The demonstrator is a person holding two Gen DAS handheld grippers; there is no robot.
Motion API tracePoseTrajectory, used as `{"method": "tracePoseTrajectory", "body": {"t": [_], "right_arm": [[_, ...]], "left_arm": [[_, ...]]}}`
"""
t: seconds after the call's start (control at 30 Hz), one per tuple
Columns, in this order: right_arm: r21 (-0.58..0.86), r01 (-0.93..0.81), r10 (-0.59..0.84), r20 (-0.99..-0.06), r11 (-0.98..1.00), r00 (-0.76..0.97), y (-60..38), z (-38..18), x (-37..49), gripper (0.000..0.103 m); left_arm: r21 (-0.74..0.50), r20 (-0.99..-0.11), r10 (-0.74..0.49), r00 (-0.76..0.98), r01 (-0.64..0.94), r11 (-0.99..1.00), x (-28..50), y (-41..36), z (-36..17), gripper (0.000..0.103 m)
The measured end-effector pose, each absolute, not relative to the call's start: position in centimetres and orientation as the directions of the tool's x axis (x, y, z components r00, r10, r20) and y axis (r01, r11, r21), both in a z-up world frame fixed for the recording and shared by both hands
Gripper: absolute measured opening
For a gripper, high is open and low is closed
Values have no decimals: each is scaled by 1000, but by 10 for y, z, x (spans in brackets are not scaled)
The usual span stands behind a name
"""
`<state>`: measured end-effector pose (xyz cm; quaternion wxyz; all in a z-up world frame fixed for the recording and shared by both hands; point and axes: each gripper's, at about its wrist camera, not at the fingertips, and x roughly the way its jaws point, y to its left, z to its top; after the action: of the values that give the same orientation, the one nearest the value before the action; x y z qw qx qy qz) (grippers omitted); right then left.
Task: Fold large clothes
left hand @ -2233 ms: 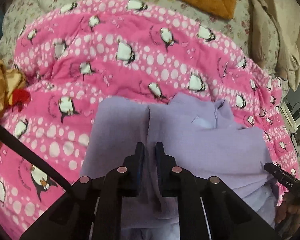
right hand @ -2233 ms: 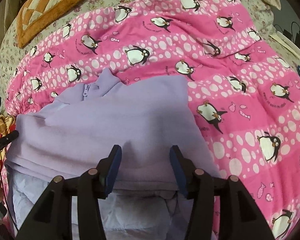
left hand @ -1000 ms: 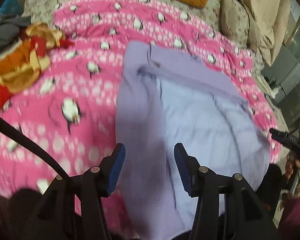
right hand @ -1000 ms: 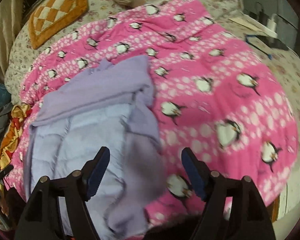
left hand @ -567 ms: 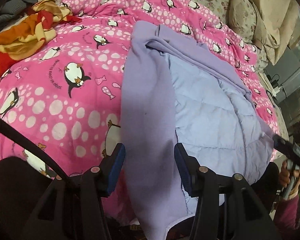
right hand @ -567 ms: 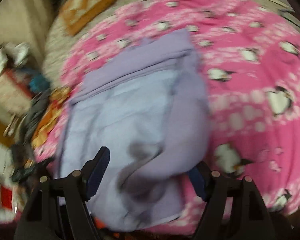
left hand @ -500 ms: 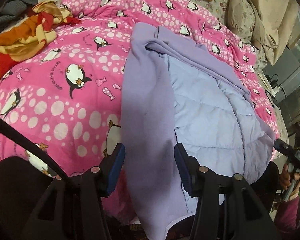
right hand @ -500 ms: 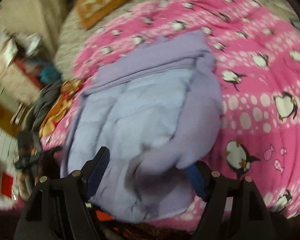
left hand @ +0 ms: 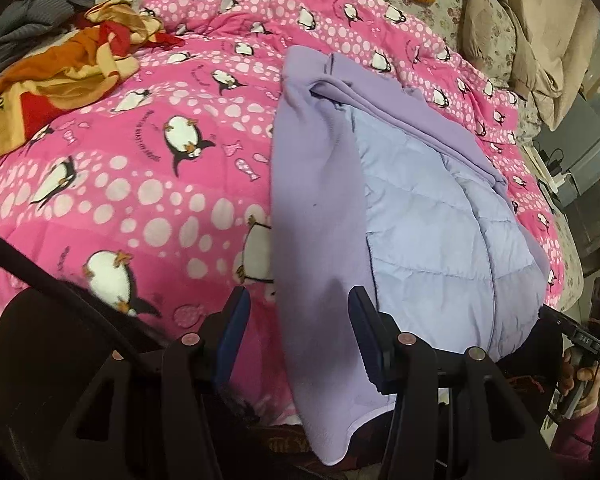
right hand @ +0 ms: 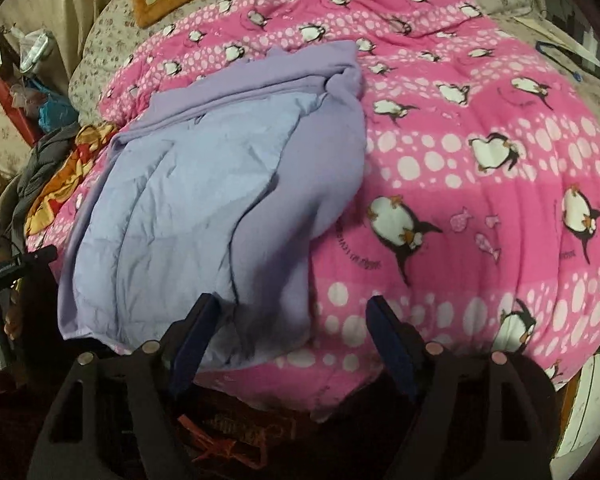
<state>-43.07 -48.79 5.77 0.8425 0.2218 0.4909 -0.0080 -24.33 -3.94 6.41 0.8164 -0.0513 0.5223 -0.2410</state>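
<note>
No legible text — quilt (left hand: 148, 184) lettering blurred

Both wrist views look down over the bed's near edge, facing far; left from the left, right from the right; both share purple jacket (left hand: 428, 232) (right hand: 204, 184), pink quilt (left hand: 140, 184) (right hand: 480, 184).

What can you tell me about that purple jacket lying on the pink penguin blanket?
The purple jacket is a large soft garment with a lilac fleece-like outer fabric and a paler, quilted, slightly shiny lining. It lies spread on the pink penguin blanket, lining up, with fleece bands folded over along its far and side edges. Its near end droops over the edge of the bed. Neither the left gripper nor the right gripper holds it; both are open above its near end.
</note>
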Motion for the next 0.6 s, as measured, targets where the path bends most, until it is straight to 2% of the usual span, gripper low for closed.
{"method": "tracePoseTrajectory", "body": {"t": [0.1,0.23,0.33,0.47,0.5,0.6], "right_arm": [[376,221,209,-816,900,540,-490,66,-440,74],[230,243,78,-857,942,509,-488,68,-445,63],[243,209,110,-859,947,500,-477,58,-436,57],[147,221,40,-903,964,428,-455,33,-406,16],[179,249,54,-897,952,438,-455,32,-402,10],[211,243,70,-872,947,485,-459,54,-420,6]], "left_arm": [[-341,-826,-448,344,328,881,-245,-34,65,21],[-344,-826,-445,347,315,884,-244,-35,65,21],[-352,-819,-459,344,330,876,-246,-42,67,21],[-347,-820,-465,333,356,868,-250,-50,70,21],[-347,-819,-466,334,358,867,-251,-49,72,21],[-345,-814,-467,345,360,867,-253,-43,77,21]]}}
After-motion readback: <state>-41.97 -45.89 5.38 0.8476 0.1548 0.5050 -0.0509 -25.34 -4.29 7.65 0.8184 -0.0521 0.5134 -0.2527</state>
